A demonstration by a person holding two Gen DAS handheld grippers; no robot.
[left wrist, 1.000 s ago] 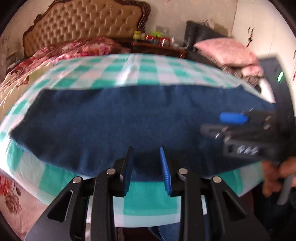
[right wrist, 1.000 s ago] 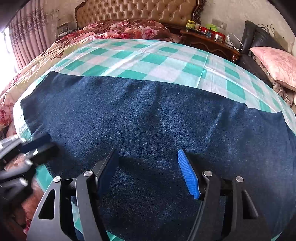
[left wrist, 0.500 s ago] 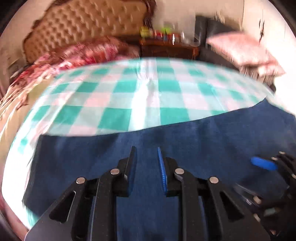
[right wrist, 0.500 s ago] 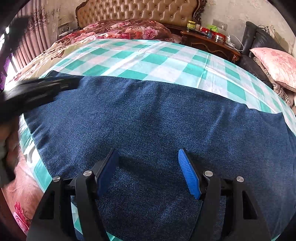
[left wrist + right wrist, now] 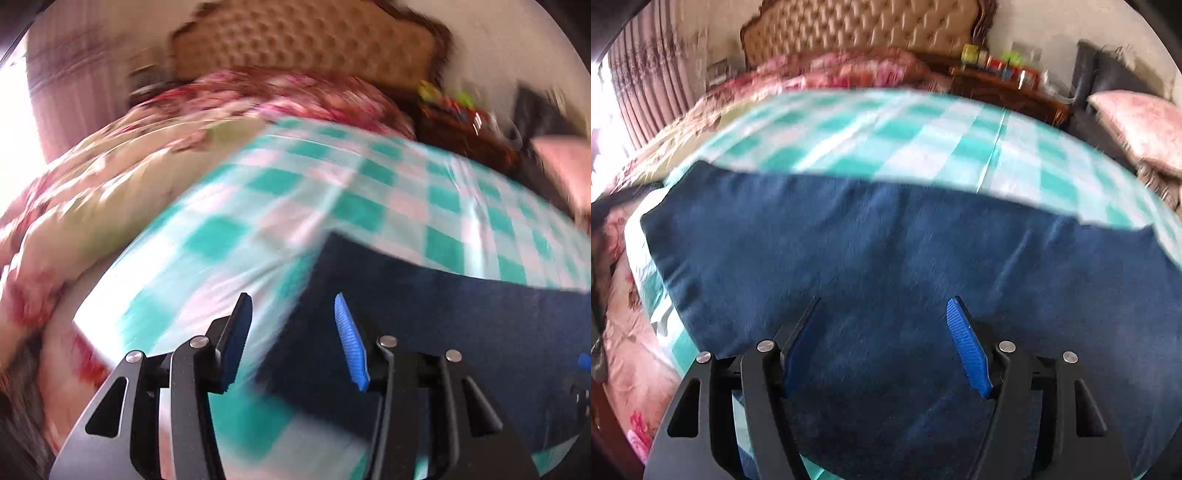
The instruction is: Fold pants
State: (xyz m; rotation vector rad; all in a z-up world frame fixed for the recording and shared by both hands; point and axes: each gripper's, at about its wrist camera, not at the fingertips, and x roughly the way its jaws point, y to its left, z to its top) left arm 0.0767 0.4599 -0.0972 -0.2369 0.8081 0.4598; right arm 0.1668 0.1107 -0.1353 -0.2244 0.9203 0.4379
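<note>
The pants [image 5: 905, 266] are a deep, even navy blue with a faint speckled weave. Under them the sheet [image 5: 871, 129] is checked in teal green, pale mint and white squares. The quilt [image 5: 122, 173] beside it is cream and pale yellow-green with red and pink flowers. The headboard [image 5: 864, 29] is tan, button-tufted in a diamond pattern, framed in dark brown wood. The pillow [image 5: 1137, 122] is dusty pink. Each gripper's fingers [image 5: 967, 347] carry bright blue ribbed pads on black arms.
</note>
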